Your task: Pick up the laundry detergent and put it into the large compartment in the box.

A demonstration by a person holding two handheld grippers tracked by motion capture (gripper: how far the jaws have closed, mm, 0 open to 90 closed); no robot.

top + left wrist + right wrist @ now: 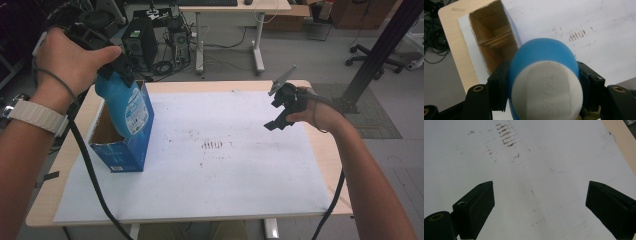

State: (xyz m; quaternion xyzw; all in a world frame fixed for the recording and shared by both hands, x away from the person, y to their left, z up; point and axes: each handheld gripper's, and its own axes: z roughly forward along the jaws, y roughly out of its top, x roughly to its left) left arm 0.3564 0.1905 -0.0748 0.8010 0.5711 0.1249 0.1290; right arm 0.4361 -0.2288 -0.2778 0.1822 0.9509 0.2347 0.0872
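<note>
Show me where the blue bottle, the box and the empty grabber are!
blue bottle (131, 107): high view, on its label, held by the left gripper (117, 67).
box (122, 155): high view, on its blue front wall.
right gripper (539, 202): right gripper view, midway between its open jaws.

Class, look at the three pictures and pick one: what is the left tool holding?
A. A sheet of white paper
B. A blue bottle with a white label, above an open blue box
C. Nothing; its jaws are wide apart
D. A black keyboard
B: the left tool is shut on the blue bottle, its jaws pressing both sides, over the open box.
</note>
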